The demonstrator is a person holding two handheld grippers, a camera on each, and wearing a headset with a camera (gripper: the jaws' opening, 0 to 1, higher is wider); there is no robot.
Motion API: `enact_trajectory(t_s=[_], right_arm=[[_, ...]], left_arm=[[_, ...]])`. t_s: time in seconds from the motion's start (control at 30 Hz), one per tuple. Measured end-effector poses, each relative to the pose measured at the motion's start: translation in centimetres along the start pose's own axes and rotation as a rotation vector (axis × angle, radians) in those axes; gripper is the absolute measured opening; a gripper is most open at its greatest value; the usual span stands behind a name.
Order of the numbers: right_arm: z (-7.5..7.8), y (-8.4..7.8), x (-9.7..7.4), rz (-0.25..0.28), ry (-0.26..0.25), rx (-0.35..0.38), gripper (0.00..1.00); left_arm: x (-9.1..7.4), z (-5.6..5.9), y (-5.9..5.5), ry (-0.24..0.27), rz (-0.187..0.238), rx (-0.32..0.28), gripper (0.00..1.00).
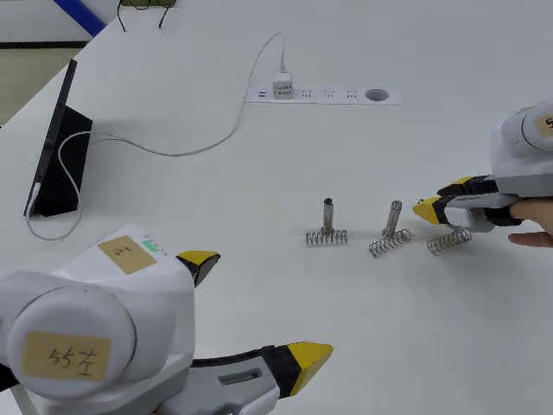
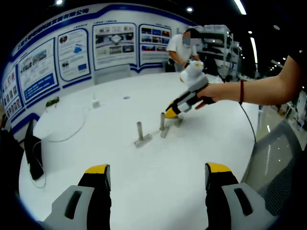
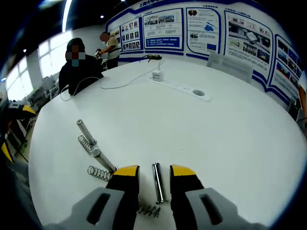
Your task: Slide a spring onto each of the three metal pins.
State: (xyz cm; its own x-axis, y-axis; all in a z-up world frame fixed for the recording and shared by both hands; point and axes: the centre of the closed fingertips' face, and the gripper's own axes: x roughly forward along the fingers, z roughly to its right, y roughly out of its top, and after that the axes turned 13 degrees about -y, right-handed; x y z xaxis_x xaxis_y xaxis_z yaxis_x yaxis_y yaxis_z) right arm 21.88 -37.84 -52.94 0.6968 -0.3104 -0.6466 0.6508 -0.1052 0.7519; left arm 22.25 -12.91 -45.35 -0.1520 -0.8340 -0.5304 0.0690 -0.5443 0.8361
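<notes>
Two upright metal pins [image 1: 328,212] [image 1: 393,215] stand on the white table, each with a spring [image 1: 326,236] [image 1: 390,243] lying at its base. A third spring [image 1: 449,241] lies below my right gripper [image 1: 441,197]. In the right gripper view, the third pin [image 3: 157,182] stands between the jaws of my right gripper [image 3: 156,171], which is open with small gaps on both sides; a spring [image 3: 148,210] lies just under them. My left gripper [image 1: 254,306] is open and empty at the near left, far from the pins [image 2: 139,130].
A white power strip [image 1: 320,93] with a plugged charger [image 1: 282,86] lies at the back, its cable [image 1: 190,151] running left to a black stand [image 1: 59,147]. Bare tabletop [image 1: 276,320] separates my left gripper from the pins. People stand beyond the table.
</notes>
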Motion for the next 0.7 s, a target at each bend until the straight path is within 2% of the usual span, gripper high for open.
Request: enact_trajectory(t_s=[0.4, 0.7], right_arm=[[-0.41, -0.38, 0.99, -0.012, 0.009, -0.049, 0.16], [-0.34, -0.31, 1.05, -0.021, 0.012, -0.040, 0.10]], left_arm=[[0.28, -0.05, -0.54, -0.002, -0.004, -0.020, 0.82], [0.15, -0.16, -0.38, 0.000, -0.005, -0.014, 0.81]])
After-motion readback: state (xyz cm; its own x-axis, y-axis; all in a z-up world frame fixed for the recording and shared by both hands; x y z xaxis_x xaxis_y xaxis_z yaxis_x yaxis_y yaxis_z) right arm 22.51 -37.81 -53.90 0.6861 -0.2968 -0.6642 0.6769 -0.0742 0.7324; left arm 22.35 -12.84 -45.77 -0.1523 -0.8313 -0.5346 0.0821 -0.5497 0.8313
